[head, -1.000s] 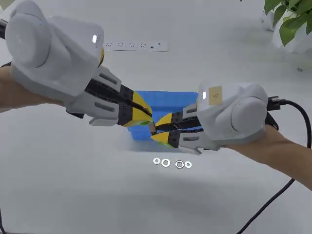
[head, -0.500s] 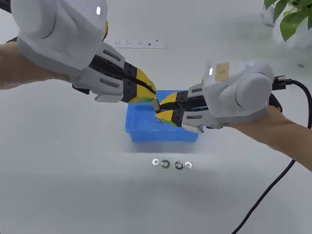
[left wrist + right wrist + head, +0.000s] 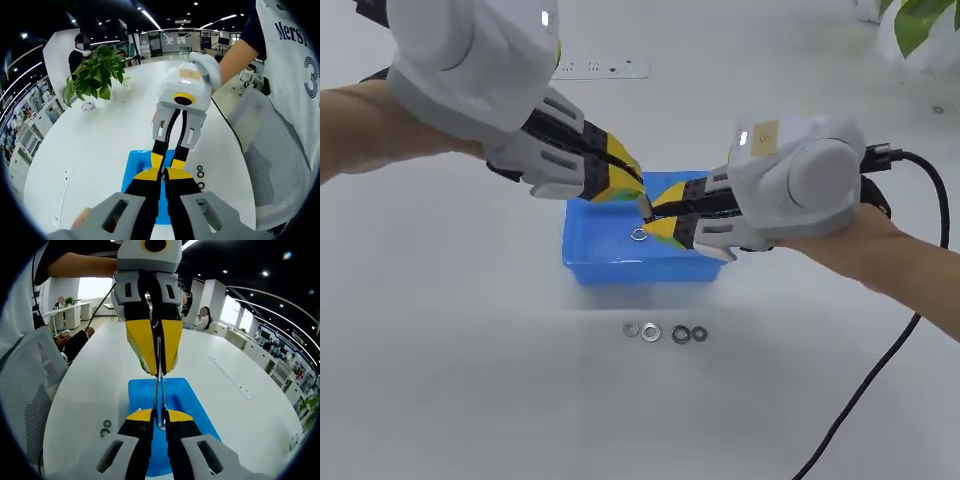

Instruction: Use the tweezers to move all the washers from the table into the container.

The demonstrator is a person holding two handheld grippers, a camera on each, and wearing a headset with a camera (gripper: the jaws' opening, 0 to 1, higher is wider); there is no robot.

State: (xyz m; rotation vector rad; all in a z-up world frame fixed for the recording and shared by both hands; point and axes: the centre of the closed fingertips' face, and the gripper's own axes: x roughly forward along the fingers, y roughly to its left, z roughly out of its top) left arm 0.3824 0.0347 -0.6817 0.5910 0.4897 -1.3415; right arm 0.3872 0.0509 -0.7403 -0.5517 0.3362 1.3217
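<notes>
My left gripper [image 3: 638, 196] comes in from the upper left and is shut on thin metal tweezers [image 3: 158, 390]. Facing it from the right, my right gripper [image 3: 656, 226] is shut on the same tweezers near their tips. A small washer [image 3: 638, 235] hangs at the tweezer tips over the inside of the blue container [image 3: 620, 268]. Several more washers [image 3: 665, 333] lie in a short row on the white table in front of the container. In the right gripper view the left gripper [image 3: 159, 371] points down at my own right gripper [image 3: 160, 416], with the tweezers running between them.
The white table stretches open on all sides of the container. A black cable [image 3: 880, 370] trails from the right gripper toward the near right. A white power strip [image 3: 605, 69] lies at the far edge, and a potted plant [image 3: 920, 25] stands at the far right.
Both grippers, with the tweezers between them, have moved away from the washer row, from the container's front edge to over its inside. The row on the table is unchanged.
</notes>
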